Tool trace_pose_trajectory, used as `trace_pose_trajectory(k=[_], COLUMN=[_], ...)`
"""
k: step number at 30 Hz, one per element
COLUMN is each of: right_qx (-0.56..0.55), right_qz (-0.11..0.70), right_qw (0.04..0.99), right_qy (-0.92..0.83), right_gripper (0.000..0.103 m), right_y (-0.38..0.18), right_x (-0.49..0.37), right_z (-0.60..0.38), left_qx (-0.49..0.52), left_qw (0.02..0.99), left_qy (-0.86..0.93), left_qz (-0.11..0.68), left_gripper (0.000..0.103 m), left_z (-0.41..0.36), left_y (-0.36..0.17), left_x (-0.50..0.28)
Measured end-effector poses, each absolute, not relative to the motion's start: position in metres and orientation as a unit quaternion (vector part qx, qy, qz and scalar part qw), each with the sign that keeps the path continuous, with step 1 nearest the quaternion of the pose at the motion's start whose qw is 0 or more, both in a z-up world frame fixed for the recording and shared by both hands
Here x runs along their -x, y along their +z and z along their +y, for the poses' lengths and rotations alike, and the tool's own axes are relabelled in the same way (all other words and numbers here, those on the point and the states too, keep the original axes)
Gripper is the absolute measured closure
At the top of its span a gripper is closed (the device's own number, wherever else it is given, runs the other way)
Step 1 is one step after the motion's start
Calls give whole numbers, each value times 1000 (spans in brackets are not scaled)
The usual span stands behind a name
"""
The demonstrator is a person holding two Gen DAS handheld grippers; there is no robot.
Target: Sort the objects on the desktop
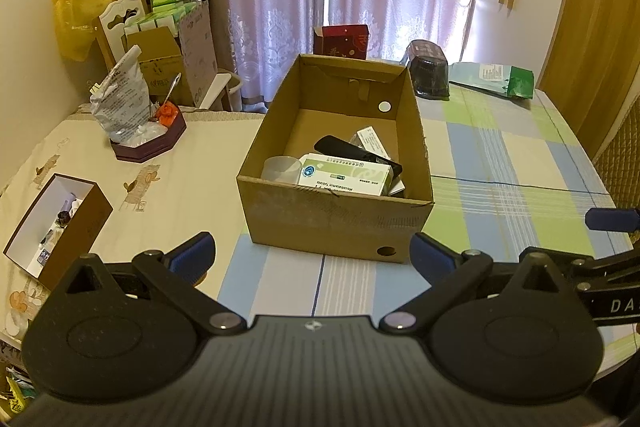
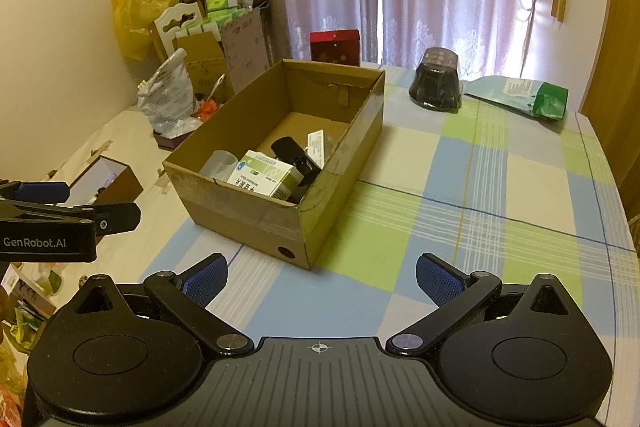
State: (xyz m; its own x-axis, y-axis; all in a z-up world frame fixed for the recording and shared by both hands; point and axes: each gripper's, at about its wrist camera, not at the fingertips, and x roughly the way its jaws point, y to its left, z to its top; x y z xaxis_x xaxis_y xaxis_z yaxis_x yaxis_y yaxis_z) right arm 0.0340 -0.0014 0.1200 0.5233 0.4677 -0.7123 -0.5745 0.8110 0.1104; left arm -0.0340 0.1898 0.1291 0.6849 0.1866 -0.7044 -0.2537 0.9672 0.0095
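Observation:
An open cardboard box [image 1: 340,223] [image 2: 248,219] stands mid-table. Inside lie a white-green medicine carton [image 1: 346,177] [image 2: 264,175], a clear plastic cup [image 1: 282,169] [image 2: 218,163], a black remote-like object [image 1: 352,151] [image 2: 294,155] and a small white pack [image 1: 374,141] [image 2: 316,147]. My left gripper [image 1: 312,257] is open, empty, just short of the box's near wall. My right gripper [image 2: 322,281] is open and empty over the checked cloth, right of the box's near corner. The left gripper's side [image 2: 48,223] shows at the left edge of the right wrist view.
A brown box with a white lining [image 1: 56,227] holds small items at the left. A purple tray with a plastic bag [image 1: 148,143], a red box [image 1: 342,41], a dark domed container [image 2: 436,83] and a green-white pouch [image 2: 524,97] sit at the far side. Chairs and cartons stand beyond.

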Motion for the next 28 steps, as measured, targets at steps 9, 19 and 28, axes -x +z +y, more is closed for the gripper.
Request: trace_pose_trajectory(k=[9,19,28], right_qx=[68,67,68], right_qz=[389,392,395], right_qw=[869,867,867], right_qy=[300,298,298], right_gripper=[0,0,0], right_y=[118,115,112], right_x=[-34,-34,-34], right_z=[-2,-1,-1], left_qx=[44,48,53], left_qw=[916,915,917], left_qy=[121,120,122], left_qz=[380,382,375], left_gripper=[1,1,1], left_z=[189,190,192], left_y=[127,125,123], left_x=[33,32,35])
